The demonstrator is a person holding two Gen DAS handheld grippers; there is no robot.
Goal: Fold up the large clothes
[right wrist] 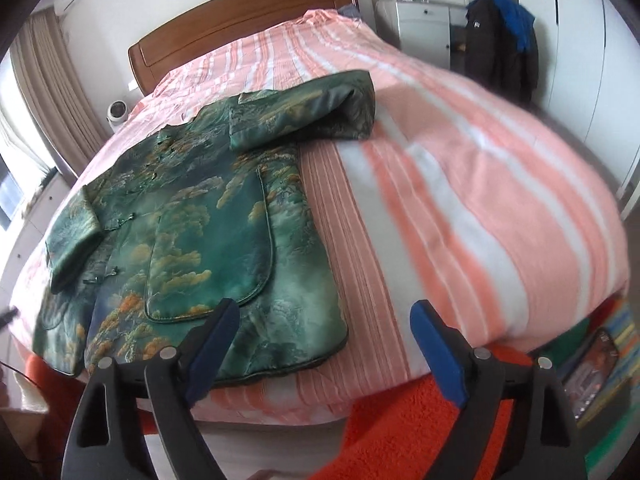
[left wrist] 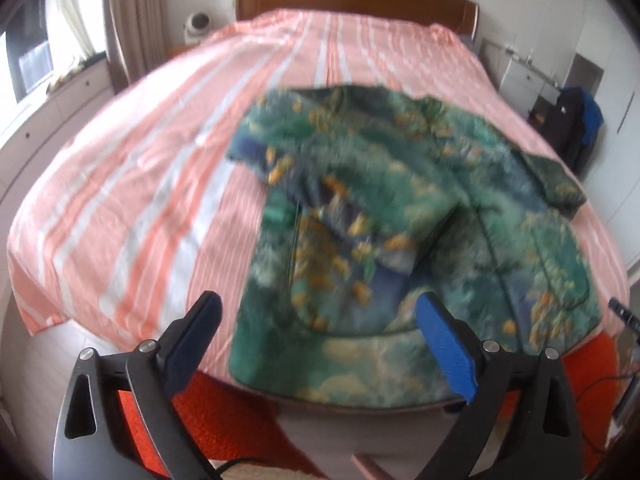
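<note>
Near bed [right wrist: 460,184] foot edge, our jacket [right wrist: 208,216] sleeves seemingly folded in; body fold left; left gripper [left wrist: 320,334] and right gripper [right wrist: 326,338] wide, empty.

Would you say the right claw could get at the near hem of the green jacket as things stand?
Probably yes: the right claw is open and empty, and the green jacket lies flat on the bed with nothing over its near hem.

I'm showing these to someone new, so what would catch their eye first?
First, the green jacket with gold cloud and landscape print, lying spread near the foot of the bed, one sleeve folded across its shoulder. Next, the pink and white striped bedspread beneath it, running back to a wooden headboard. Both open blue-padded claws, left claw and right claw, hold nothing.
</note>
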